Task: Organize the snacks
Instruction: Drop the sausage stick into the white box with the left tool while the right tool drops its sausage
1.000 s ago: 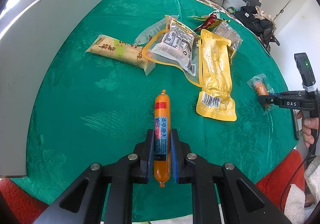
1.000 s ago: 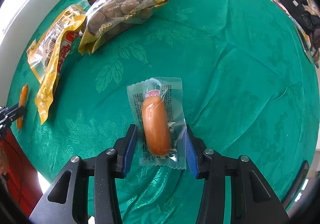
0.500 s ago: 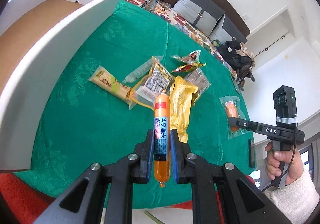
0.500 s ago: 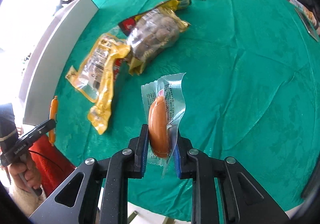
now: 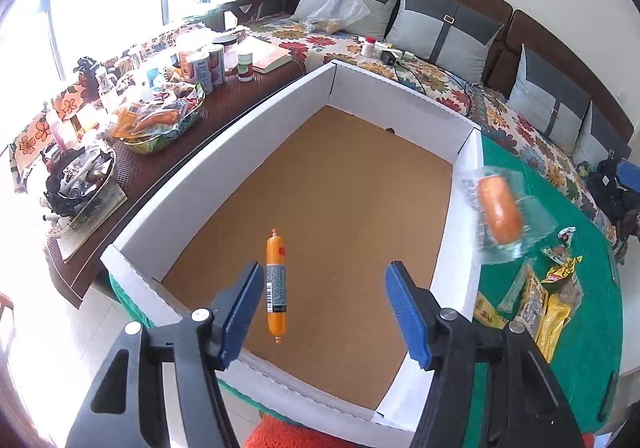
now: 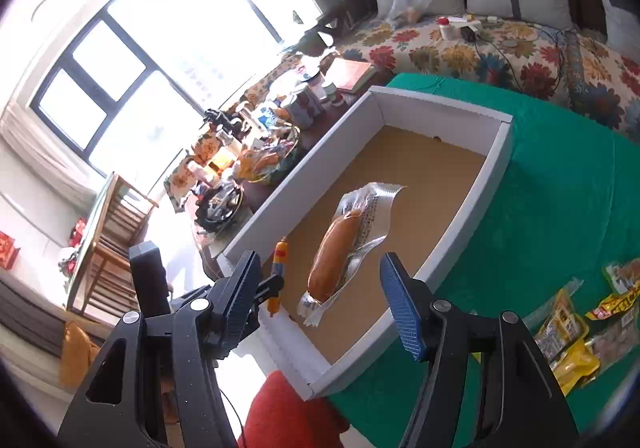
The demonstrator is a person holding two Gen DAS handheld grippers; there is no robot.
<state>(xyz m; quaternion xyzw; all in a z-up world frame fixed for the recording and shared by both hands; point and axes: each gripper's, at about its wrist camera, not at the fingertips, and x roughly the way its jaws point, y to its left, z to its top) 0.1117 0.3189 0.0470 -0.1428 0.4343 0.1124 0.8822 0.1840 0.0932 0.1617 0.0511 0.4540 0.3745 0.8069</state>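
A white cardboard box [image 5: 224, 155] with a brown floor fills the left wrist view. My left gripper [image 5: 322, 276] hangs over it, jaws opening. The thin orange sausage stick [image 5: 277, 286] drops free between them, close to the left pad but not pressed. My right gripper [image 6: 319, 264] is also above the box [image 6: 492, 175], jaws opening. The clear-wrapped sausage [image 6: 334, 256] falls loose between them, touching neither pad. The left wrist view shows it blurred in mid-air [image 5: 500, 213] over the box's right wall. The stick [image 6: 279, 260] shows again beside the left gripper's finger [image 6: 269, 285].
Several snack packets [image 5: 536, 296] lie on the green tablecloth [image 6: 560, 187] right of the box. A dark side table [image 5: 160, 167] with cans and baskets stands left of it. A floral-covered sofa [image 5: 400, 67] is behind it. A red cushion [image 6: 280, 416] lies below the box's near corner.
Both grippers lifted their sausages off the green table and swung over the white box. Both sets of jaws then opened, and the stick and the wrapped sausage now fall free.
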